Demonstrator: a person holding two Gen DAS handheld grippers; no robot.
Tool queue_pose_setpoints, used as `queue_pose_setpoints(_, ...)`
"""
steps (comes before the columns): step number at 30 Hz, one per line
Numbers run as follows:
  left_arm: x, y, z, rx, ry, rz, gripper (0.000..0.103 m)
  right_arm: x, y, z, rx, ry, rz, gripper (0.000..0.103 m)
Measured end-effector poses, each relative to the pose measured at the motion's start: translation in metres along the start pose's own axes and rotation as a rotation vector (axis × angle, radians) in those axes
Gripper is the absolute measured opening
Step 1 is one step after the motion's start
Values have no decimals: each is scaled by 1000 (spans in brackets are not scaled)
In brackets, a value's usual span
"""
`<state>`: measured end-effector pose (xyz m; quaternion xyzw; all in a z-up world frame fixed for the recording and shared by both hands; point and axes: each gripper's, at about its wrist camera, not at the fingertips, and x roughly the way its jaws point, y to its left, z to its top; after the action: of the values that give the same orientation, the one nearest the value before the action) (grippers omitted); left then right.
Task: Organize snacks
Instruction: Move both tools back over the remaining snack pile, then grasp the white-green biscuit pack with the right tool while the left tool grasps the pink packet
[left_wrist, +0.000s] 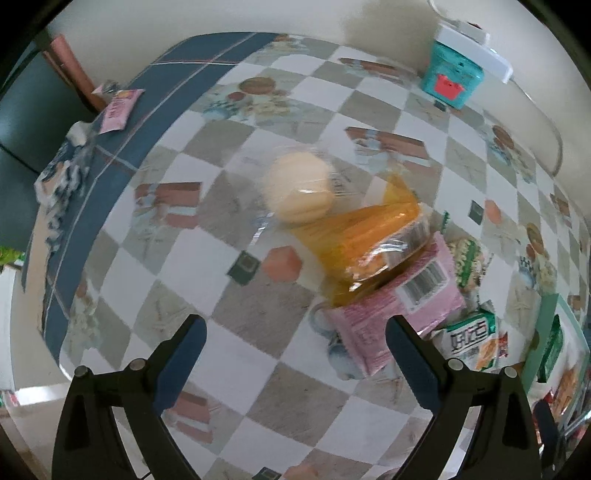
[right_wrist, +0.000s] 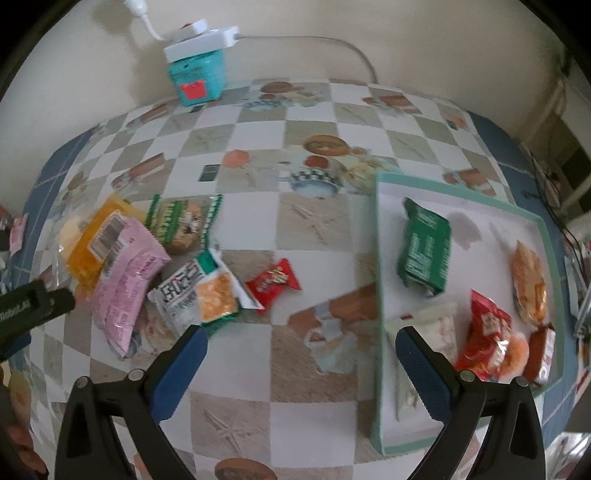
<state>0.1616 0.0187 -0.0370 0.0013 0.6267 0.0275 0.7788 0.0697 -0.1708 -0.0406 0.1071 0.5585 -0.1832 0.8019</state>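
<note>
The left gripper (left_wrist: 295, 343) hangs tilted over the checkered tabletop (left_wrist: 255, 310), its blue-padded fingers spread wide with nothing between them. Just past its right finger lies a pink packet (left_wrist: 399, 314), barcode up, with an orange packet (left_wrist: 373, 240) lying across its far end; motion blur smears both, so their print cannot be read. Further ahead a pale round snack in clear wrap (left_wrist: 299, 186) touches the orange one, probably a bun or cake, though the blur leaves that uncertain. To the right, a green-and-white packet (left_wrist: 472, 339) is partly cut off behind the finger. Far to the left a small pink packet (left_wrist: 118, 109) sits alone at the tabletop's blue border, and a teal box (left_wrist: 452, 74) stands at the far wall.

The right gripper (right_wrist: 299, 350) is also splayed fully apart and empty, held low and level above the tabletop. Its right finger overlaps the near part of a green-rimmed tray (right_wrist: 380, 295), hiding part of a white packet (right_wrist: 432, 332) there. Beyond it in the tray lie a red bag (right_wrist: 487, 328), a small brown packet (right_wrist: 541, 354) at the right edge, an orange-printed packet (right_wrist: 528, 284) and, farthest, a dark green packet (right_wrist: 424, 251). Ahead and left of the gripper, a small red packet (right_wrist: 273, 282) lies loose beside the pile.
</note>
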Motion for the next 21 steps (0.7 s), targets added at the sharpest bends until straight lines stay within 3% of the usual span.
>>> queue_pose_setpoints(4,8,-11,-2,35,12,-14,98,5,16,3,-63,-9,13,103)
queue_pose_setpoints(21,29,-1,14,-14,41,-63,98,36,52,8,-143,8,67,102)
